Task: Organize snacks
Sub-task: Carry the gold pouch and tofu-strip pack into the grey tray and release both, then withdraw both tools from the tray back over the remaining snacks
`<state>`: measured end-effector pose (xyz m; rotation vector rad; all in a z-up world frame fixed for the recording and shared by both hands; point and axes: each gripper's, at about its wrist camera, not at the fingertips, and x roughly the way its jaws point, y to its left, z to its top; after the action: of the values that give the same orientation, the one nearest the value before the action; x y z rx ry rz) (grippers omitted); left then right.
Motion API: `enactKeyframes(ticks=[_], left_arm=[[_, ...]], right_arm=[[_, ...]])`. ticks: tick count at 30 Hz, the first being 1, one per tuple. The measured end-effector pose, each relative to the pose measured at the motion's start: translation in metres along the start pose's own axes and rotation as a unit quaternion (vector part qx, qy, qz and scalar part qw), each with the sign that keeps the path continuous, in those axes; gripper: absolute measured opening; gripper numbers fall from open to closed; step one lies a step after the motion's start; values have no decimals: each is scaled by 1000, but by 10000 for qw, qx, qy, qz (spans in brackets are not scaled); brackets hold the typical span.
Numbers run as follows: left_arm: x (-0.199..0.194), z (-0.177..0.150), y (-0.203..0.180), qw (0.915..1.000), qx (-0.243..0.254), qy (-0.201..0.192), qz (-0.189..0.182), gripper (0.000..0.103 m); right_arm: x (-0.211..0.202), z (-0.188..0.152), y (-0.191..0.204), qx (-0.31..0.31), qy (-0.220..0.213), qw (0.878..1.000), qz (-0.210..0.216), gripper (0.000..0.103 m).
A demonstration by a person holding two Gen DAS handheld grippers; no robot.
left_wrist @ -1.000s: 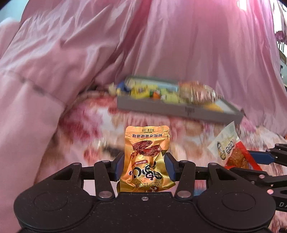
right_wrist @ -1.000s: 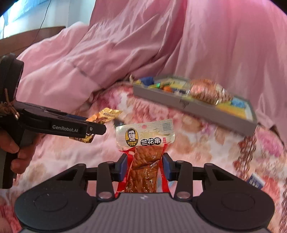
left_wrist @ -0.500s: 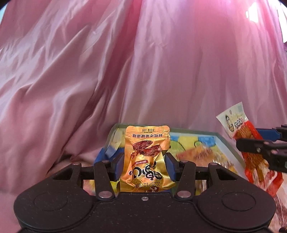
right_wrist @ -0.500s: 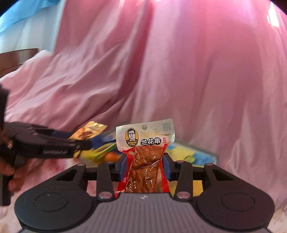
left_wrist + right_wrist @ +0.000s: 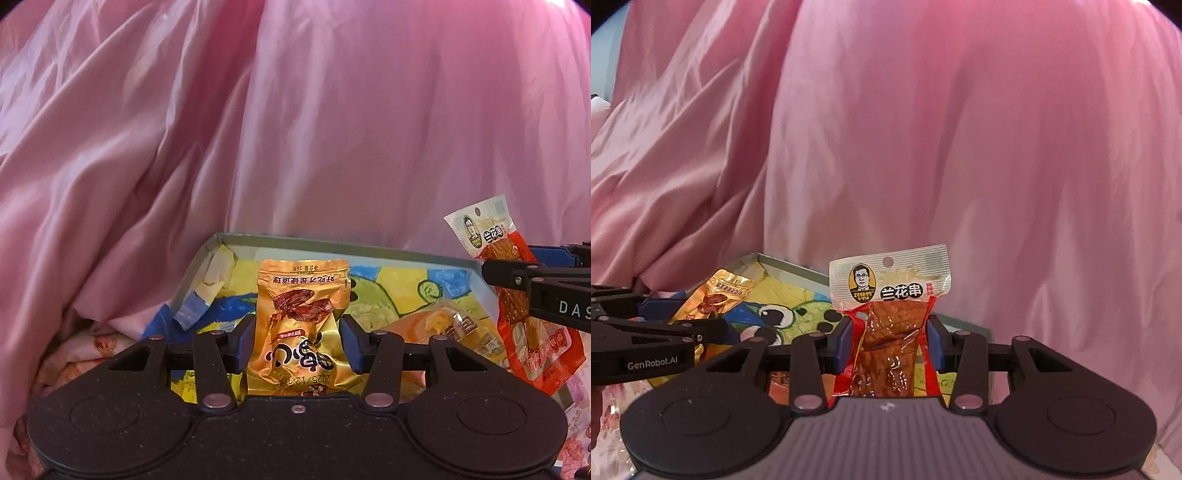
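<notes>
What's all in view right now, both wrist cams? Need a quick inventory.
gold snack packet: 1, gold with a red-brown picture, upright between the left claw's pads, over the tray
red snack packet: 1, red and clear with a white header, upright between the right claw's pads, by the tray's right side
orange snack packet: 1, orange, lying in the tray behind the left claw
tray: 1, grey rim, yellow, blue and green cartoon print inside, in front of the pink cloth
pink cloth: 1, glossy pink, draped behind and beside the tray
floral cover: 1, pink and white, under the tray
left claw: 1, black with blue pads, shut on the gold packet
right claw: 1, black with blue pads, shut on the red packet
</notes>
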<state>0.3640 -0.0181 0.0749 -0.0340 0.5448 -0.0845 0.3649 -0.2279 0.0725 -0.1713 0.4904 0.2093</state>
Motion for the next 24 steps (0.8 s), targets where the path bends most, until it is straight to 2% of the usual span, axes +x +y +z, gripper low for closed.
enactKeyframes(ticks=[4,6,9,11,15,19,24], left_arm=[[7,-2,2,9999,-39,112,58,52],[11,-1,3,9997,-135,217,34,55],[9,-1,8,9993,-247,268,78,68],[4,0,9,9993,-259,235,118,81],[-11,3,6,9995,-267,29,153,90],[-37,2,2,9989,-297,-289,201,101],[-73,-4,0,9970,-401,-643,130,102]], right_arm=[[11,-7,2,4,80,10000,-20,49],[17,-8,3,58,110,9999,-23,55],[21,-9,1,178,207,9996,9,60],[20,-11,1,221,222,9995,26,64],[9,-10,2,237,32,9997,43,83],[-12,-7,3,204,-204,9996,79,93],[-49,-8,2,203,-638,9977,81,103]])
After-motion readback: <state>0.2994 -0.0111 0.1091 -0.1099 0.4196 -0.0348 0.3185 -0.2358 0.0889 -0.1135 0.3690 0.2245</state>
